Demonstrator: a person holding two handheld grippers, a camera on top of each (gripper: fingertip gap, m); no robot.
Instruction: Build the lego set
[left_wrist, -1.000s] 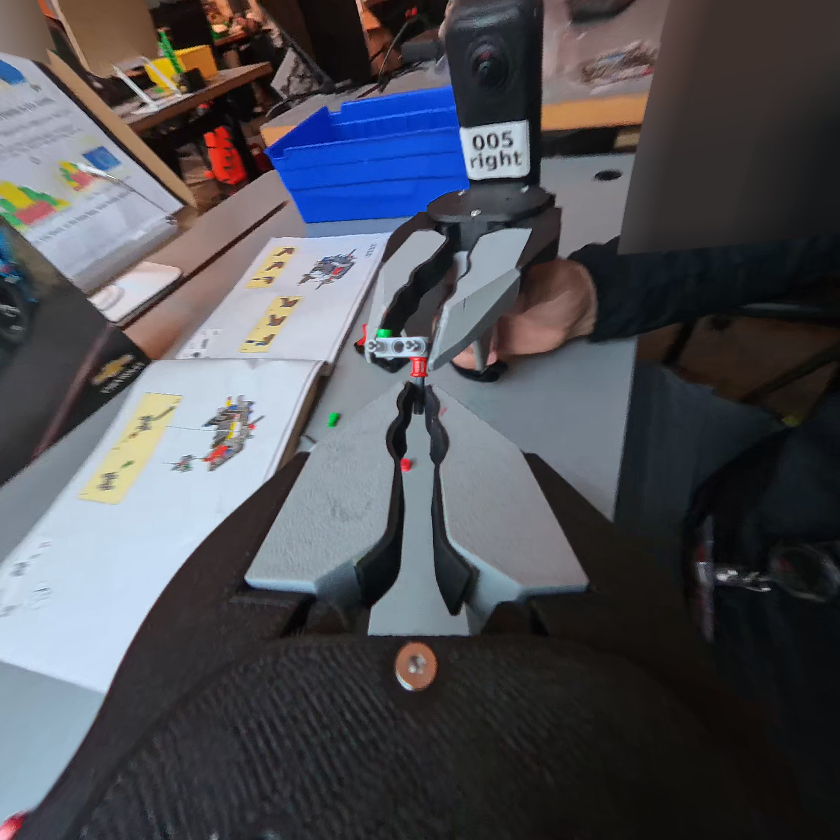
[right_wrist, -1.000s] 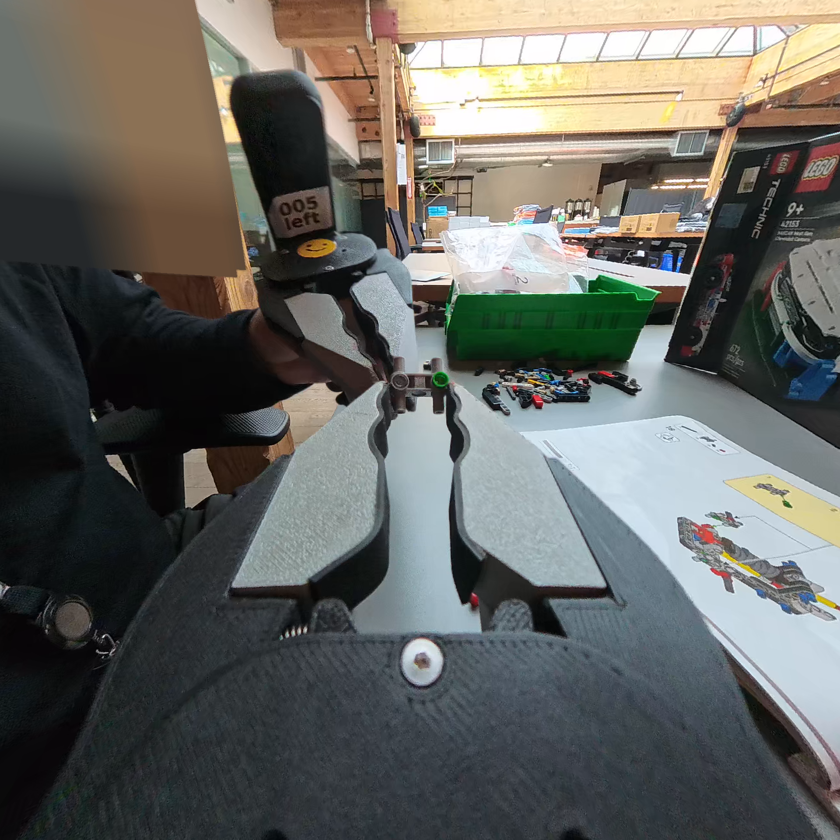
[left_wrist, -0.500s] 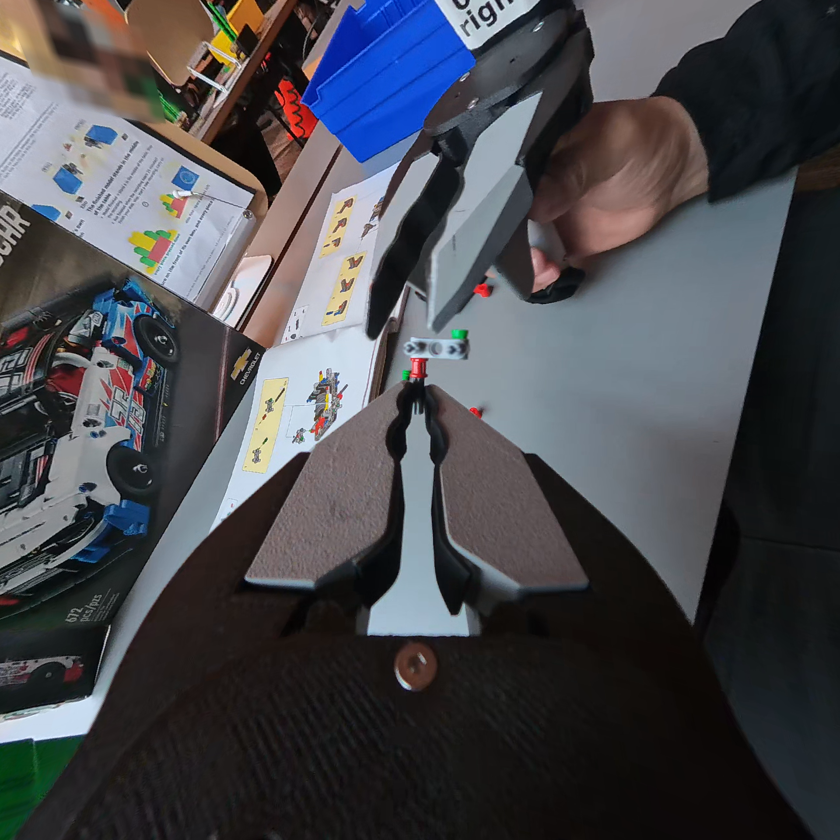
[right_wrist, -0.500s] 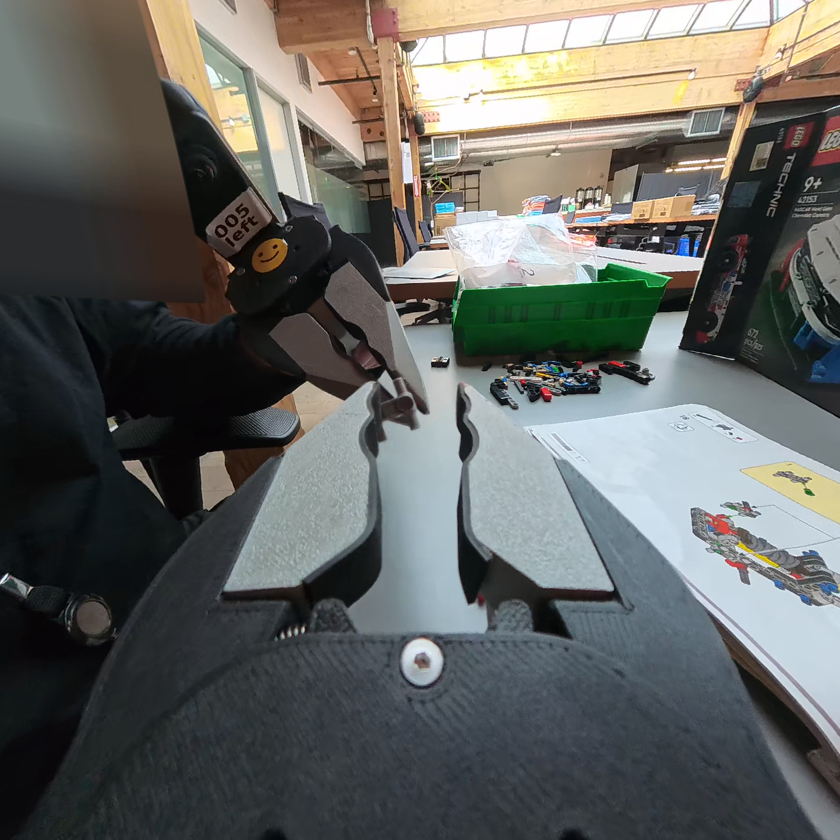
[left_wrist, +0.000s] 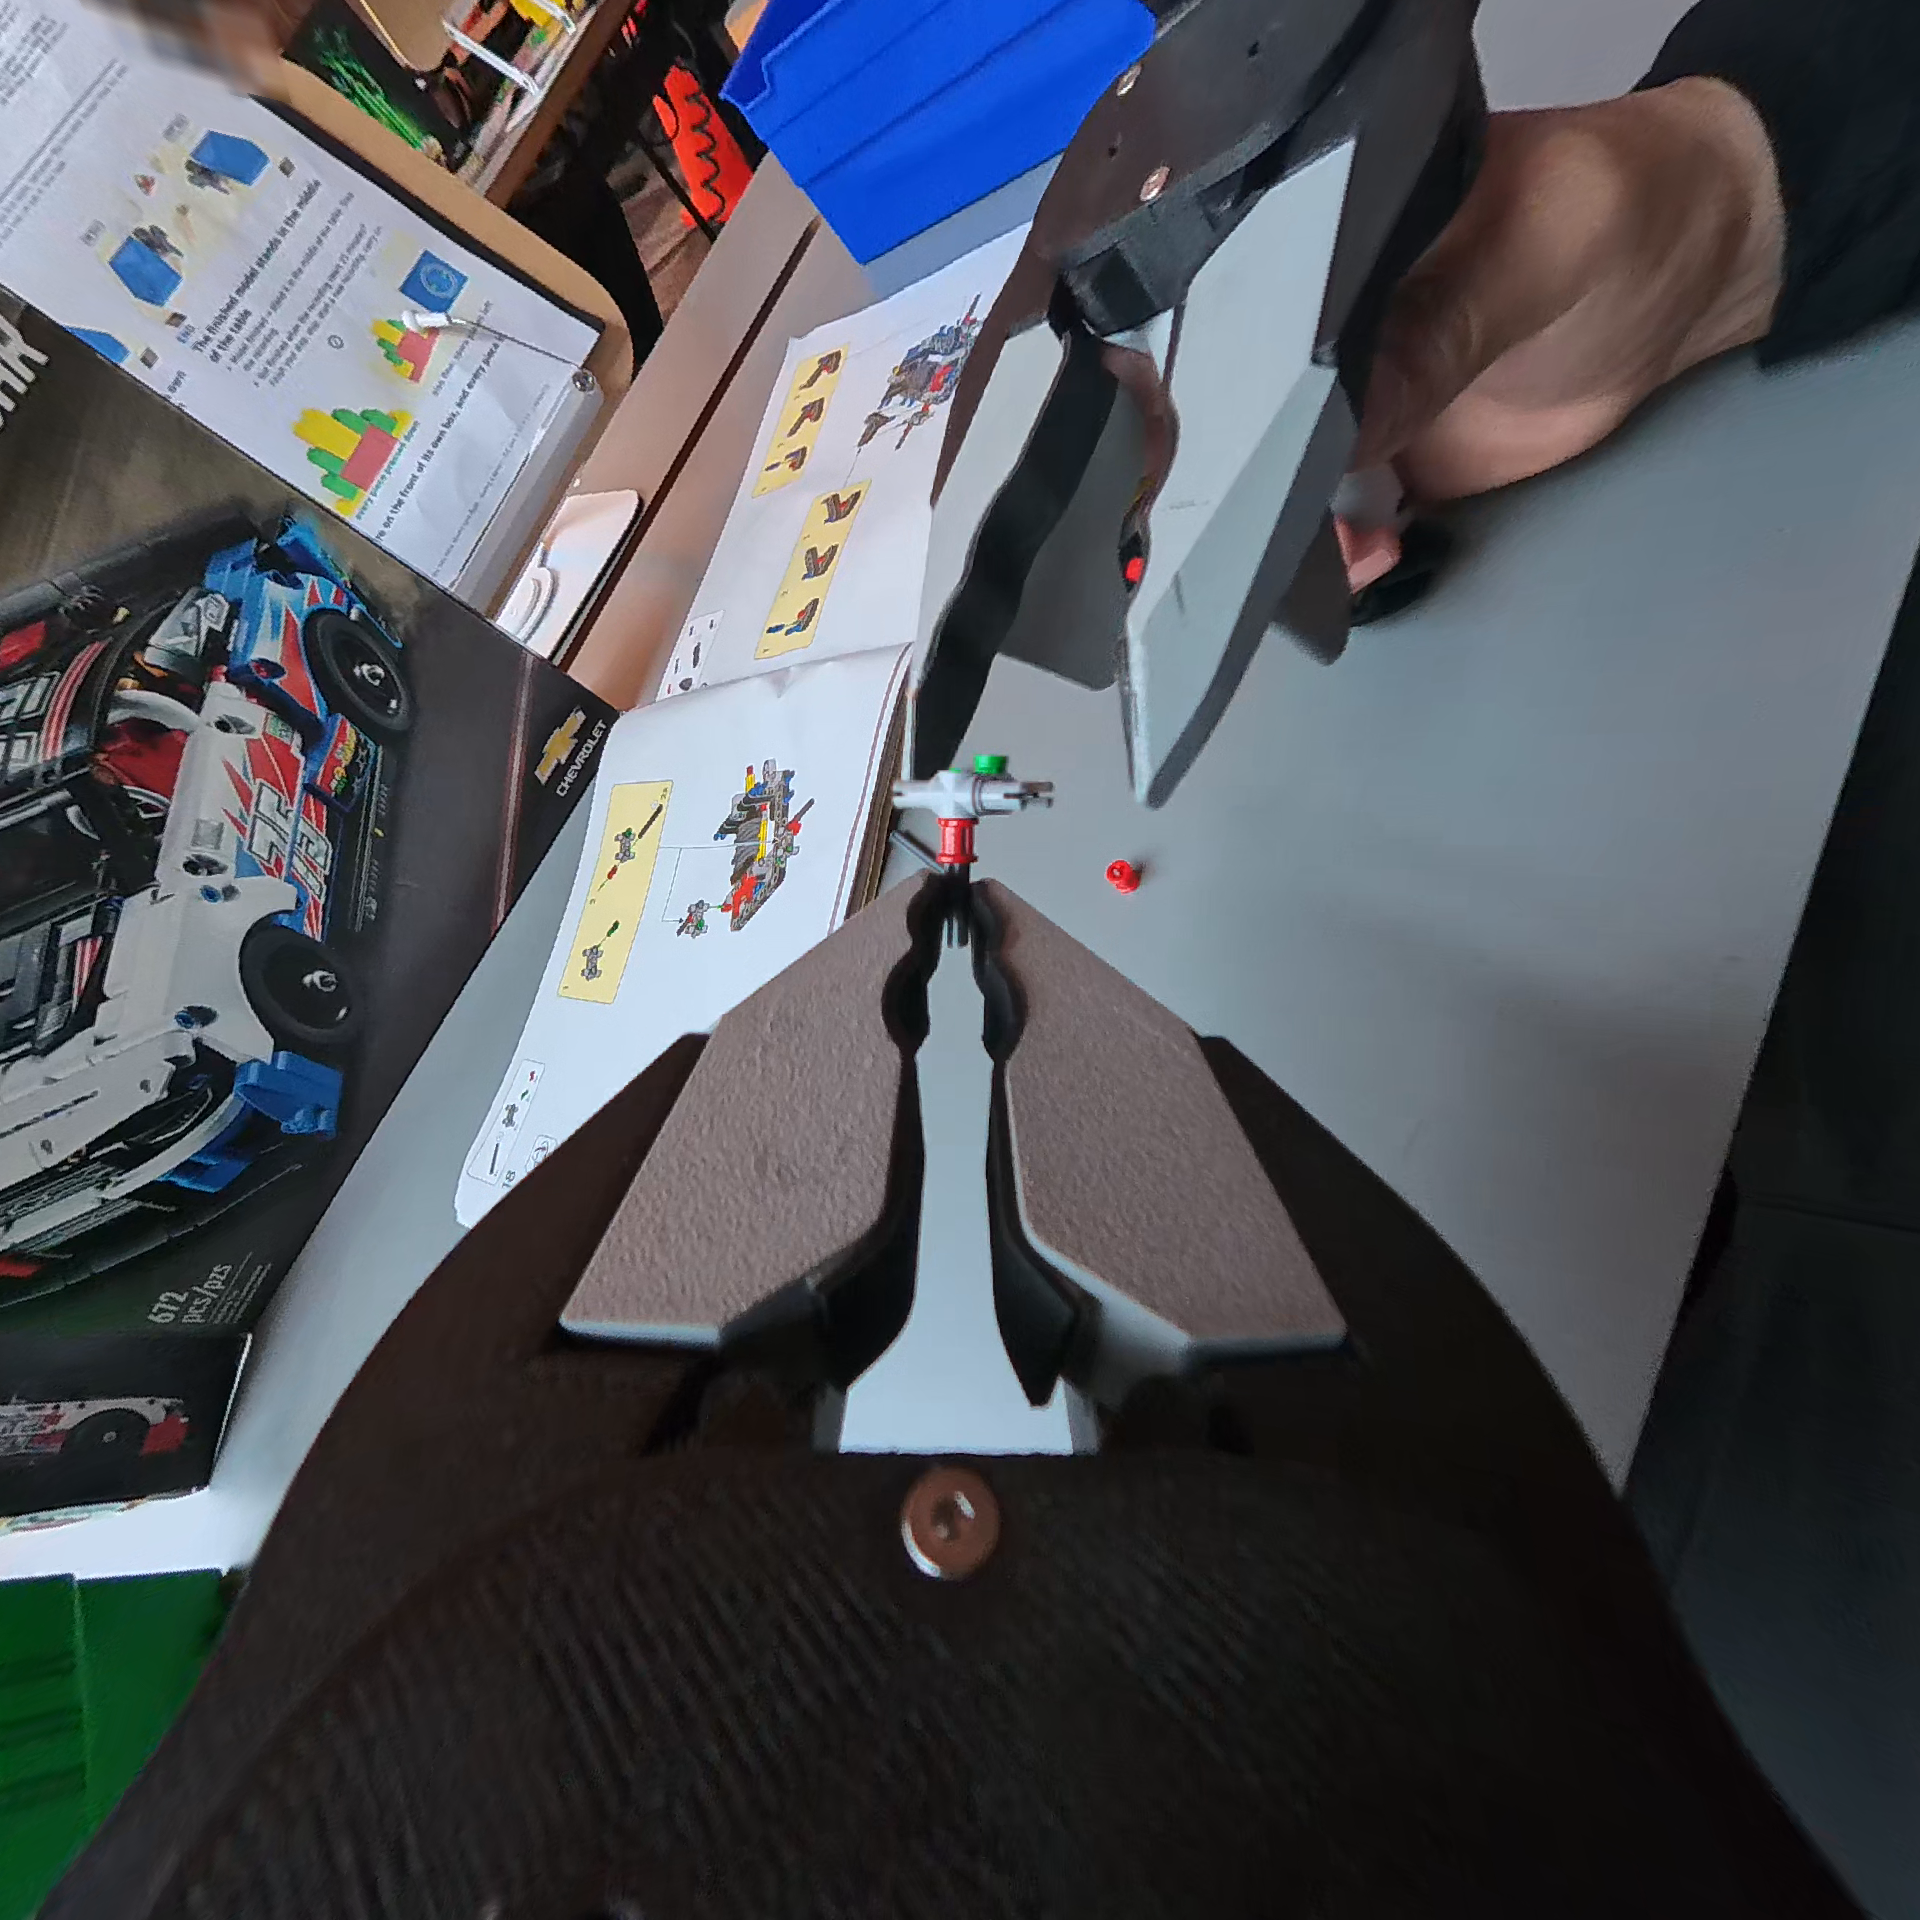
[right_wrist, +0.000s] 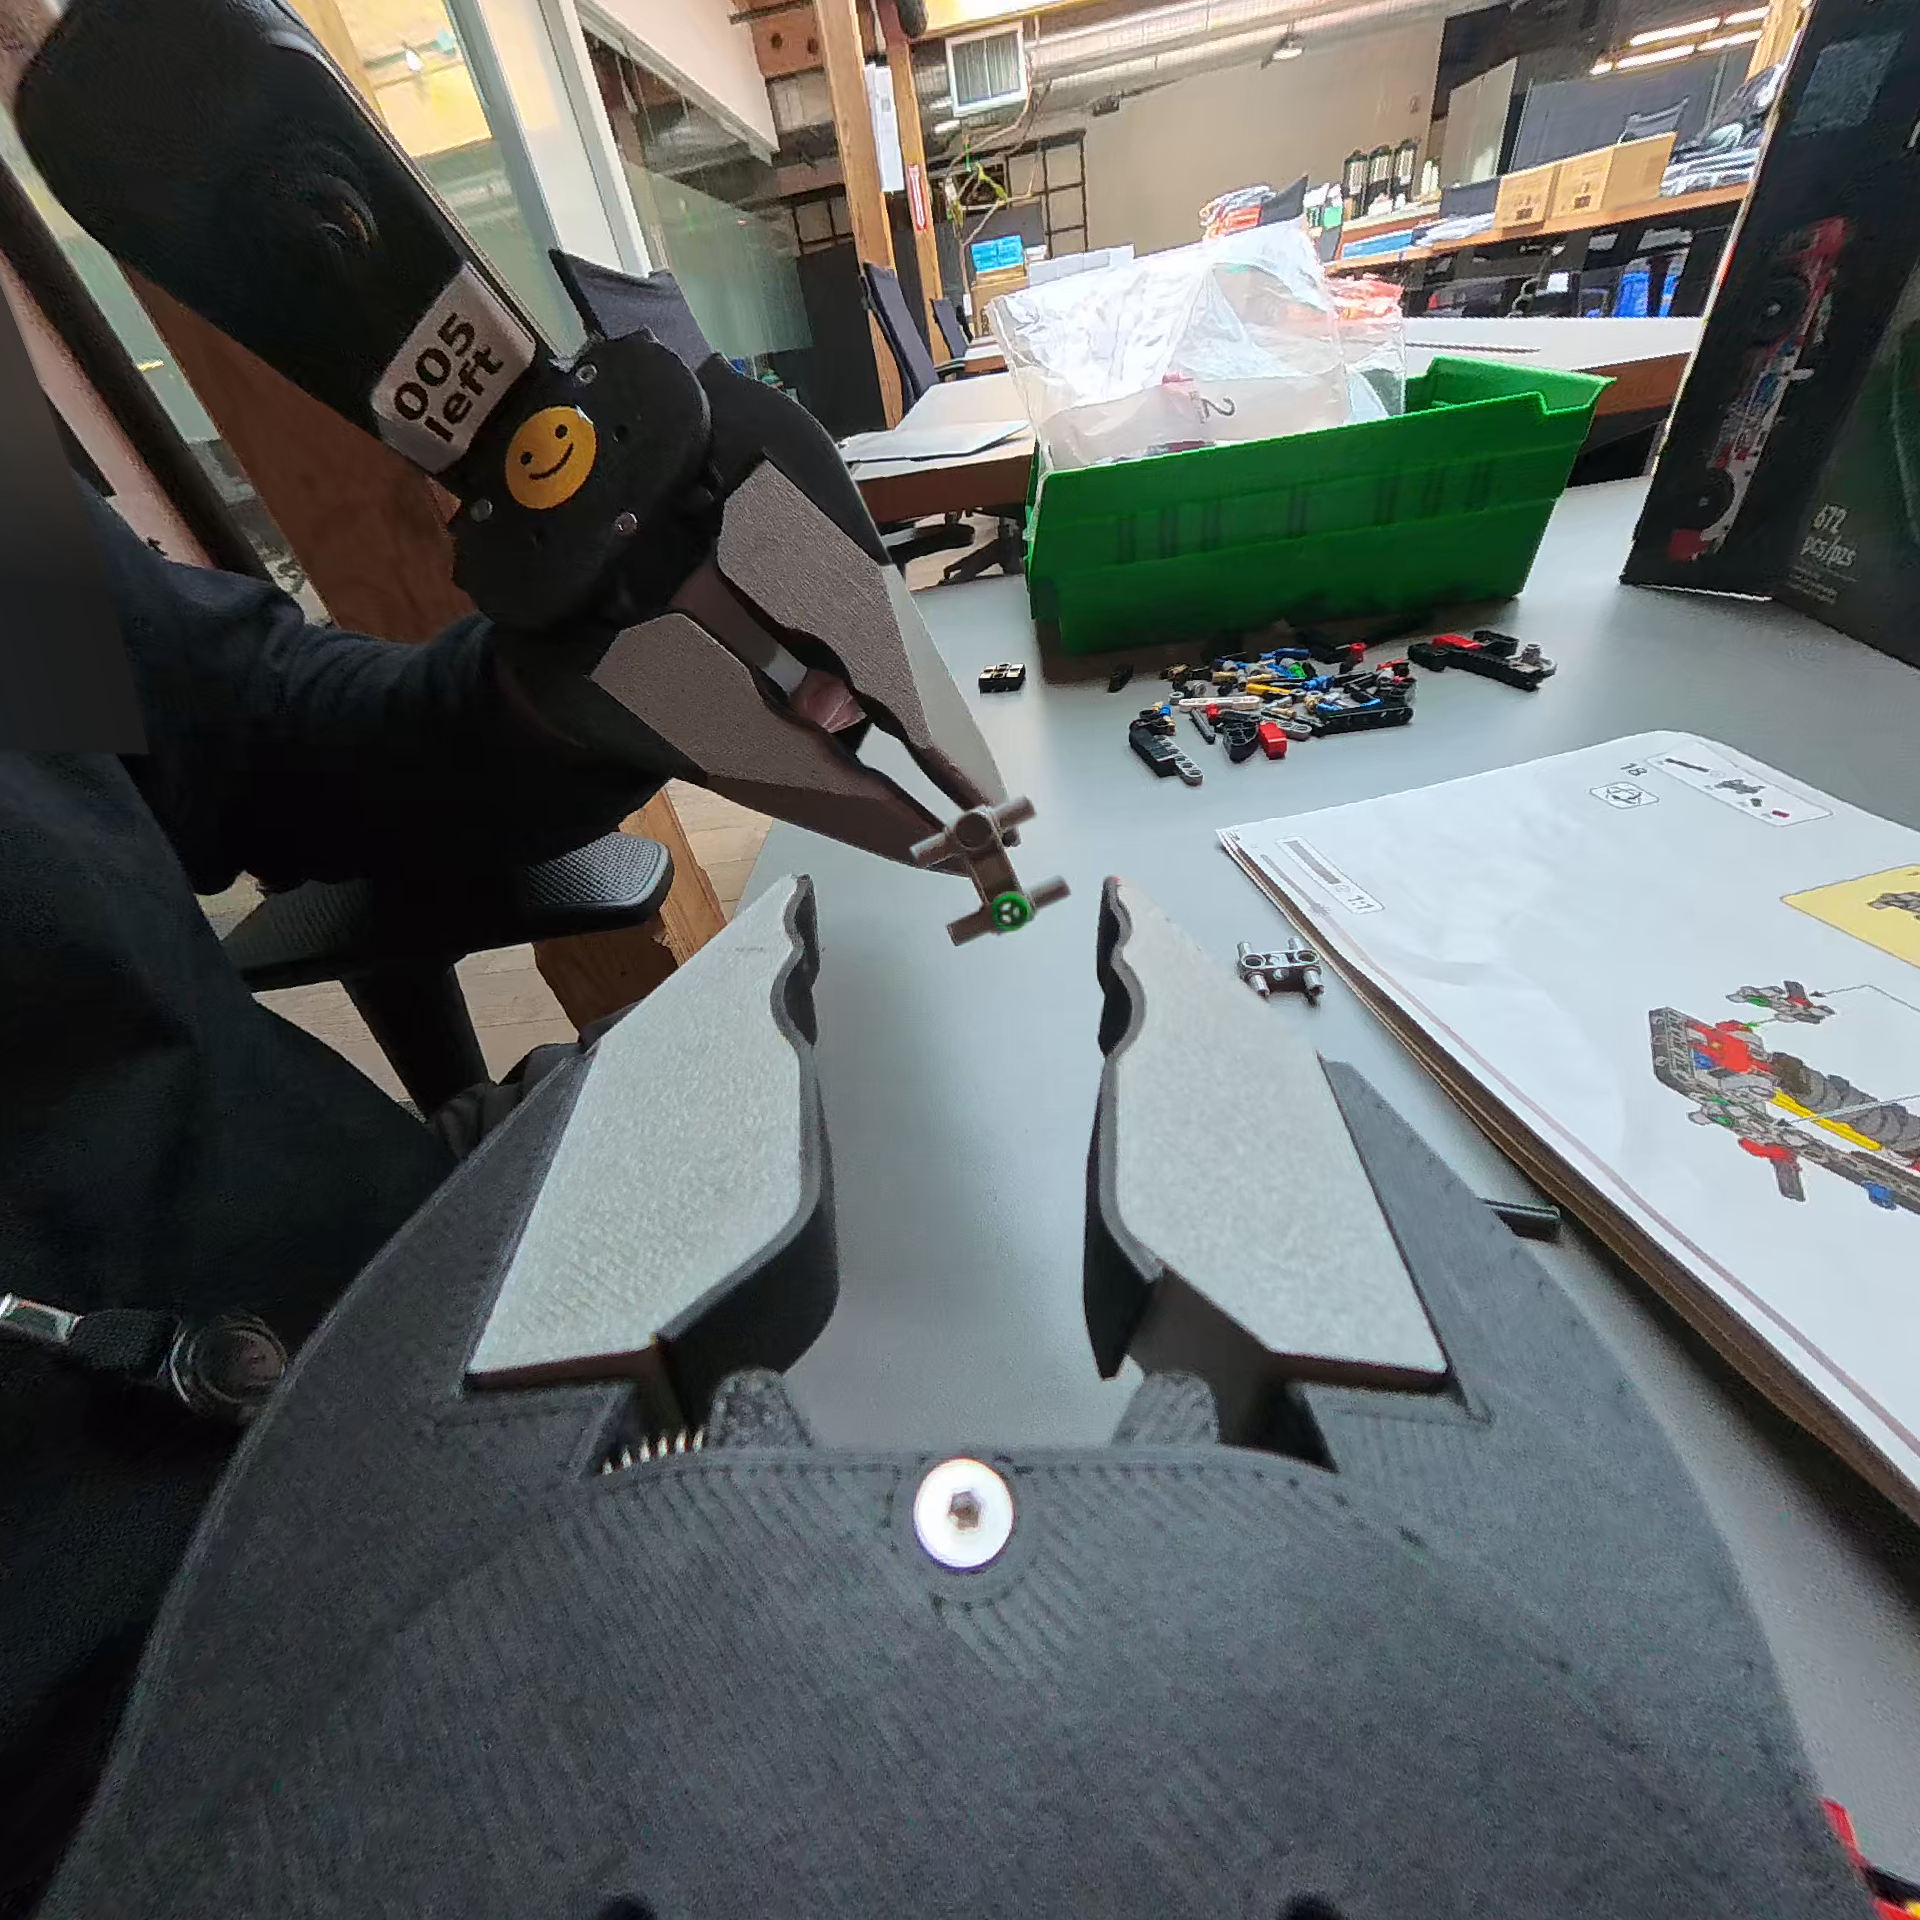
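Your left gripper (left_wrist: 951, 914) is closed down tight on the black pin at the bottom of the small lego piece (left_wrist: 966, 805), so the grey cross part with the green cap and red collar sticks out past the tips, up in the air over the grey table (left_wrist: 1455, 935). Your right gripper (right_wrist: 956, 935) is wide open and holds nothing; the piece hangs just ahead of its gap, not touching either finger.

Risks from here:
- The grip is on a thin pin only. Any side push from the right gripper could twist the piece or pop it out.
- If it drops, it lands near the open manual (right_wrist: 1621, 997) and could bounce off the table edge toward your lap.
- A loose red pin (left_wrist: 1120, 875) and a small grey connector (right_wrist: 1280, 966) lie on the table close by; a low sweep with the right gripper could knock them away.
- The parts pile (right_wrist: 1288, 707) in front of the green bin (right_wrist: 1299, 540) is well apart, so no risk there.
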